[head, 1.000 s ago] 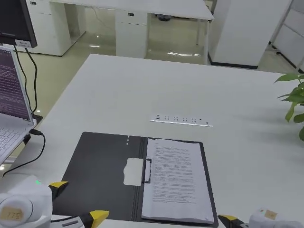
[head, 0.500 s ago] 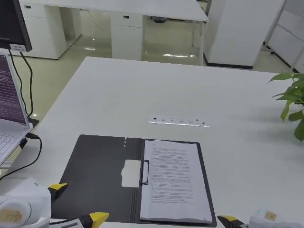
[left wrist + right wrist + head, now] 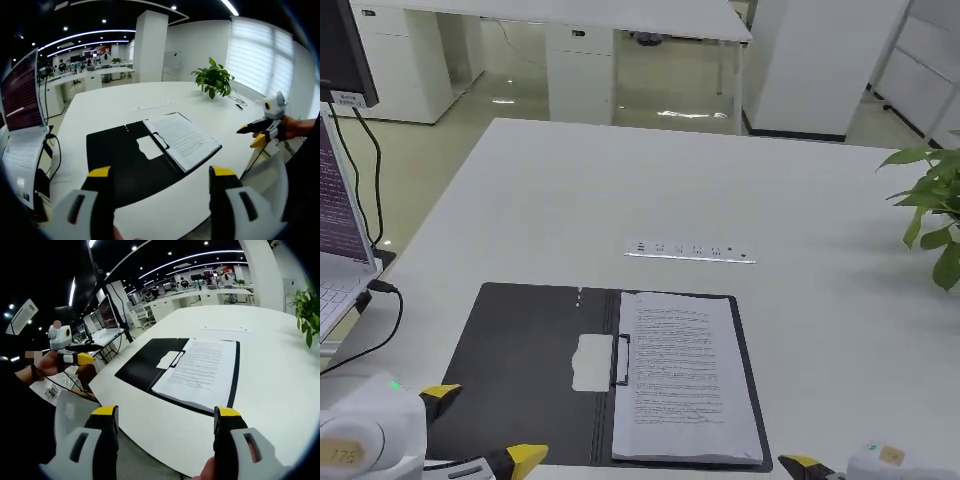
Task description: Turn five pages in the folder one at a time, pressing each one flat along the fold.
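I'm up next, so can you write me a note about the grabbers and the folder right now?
Left gripper: jaws open, empty, at the near edge of the white table, short of the folder.
Right gripper: jaws open, empty, off the folder's near right corner.
Folder lies open on the table; printed pages lie on its right half.
Done: no page turned onto the left cover.
Left: seemingly all five turns, each pressed along the fold.

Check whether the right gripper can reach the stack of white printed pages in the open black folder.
Probably yes. The right gripper is open, off the near edge of the white table, jaws aimed at the white printed pages, with nothing standing between.
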Tool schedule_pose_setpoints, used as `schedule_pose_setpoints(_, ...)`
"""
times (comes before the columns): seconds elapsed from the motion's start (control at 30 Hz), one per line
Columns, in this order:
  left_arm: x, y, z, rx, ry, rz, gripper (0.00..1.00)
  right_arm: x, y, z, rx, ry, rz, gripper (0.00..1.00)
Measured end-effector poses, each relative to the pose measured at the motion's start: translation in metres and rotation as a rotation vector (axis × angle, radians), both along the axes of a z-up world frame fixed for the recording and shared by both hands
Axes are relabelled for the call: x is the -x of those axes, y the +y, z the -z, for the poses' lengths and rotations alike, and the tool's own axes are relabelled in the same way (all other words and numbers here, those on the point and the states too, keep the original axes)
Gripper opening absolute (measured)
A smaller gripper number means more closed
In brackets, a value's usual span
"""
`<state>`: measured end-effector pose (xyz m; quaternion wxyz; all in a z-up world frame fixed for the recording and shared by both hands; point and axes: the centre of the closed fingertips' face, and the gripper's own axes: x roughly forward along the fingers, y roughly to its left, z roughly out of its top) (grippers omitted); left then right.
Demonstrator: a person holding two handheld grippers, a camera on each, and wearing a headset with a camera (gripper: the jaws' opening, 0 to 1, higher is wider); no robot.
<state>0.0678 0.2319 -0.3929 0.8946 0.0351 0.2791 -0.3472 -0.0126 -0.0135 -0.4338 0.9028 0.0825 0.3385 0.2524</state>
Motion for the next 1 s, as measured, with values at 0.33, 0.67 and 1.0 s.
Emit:
schedule_pose_setpoints(0.33,0.000,0.001,0.002,0.001,0.007,-0.001,0.78,-0.002,0.000,0.002,0.006,0.006,-0.004,0.78)
schedule_pose_setpoints(0.67,-0.004,0.003,0.006,-0.004,0.015,-0.008,0.78,-0.006,0.001,0.006,0.005,0.013,-0.010,0.77)
schedule_pose_setpoints(1.0,-0.001,-0.018,0.014,-0.057,0.018,0.100,0.78,-0.008,0.001,0.004,-0.003,-0.005,-0.013,0.77)
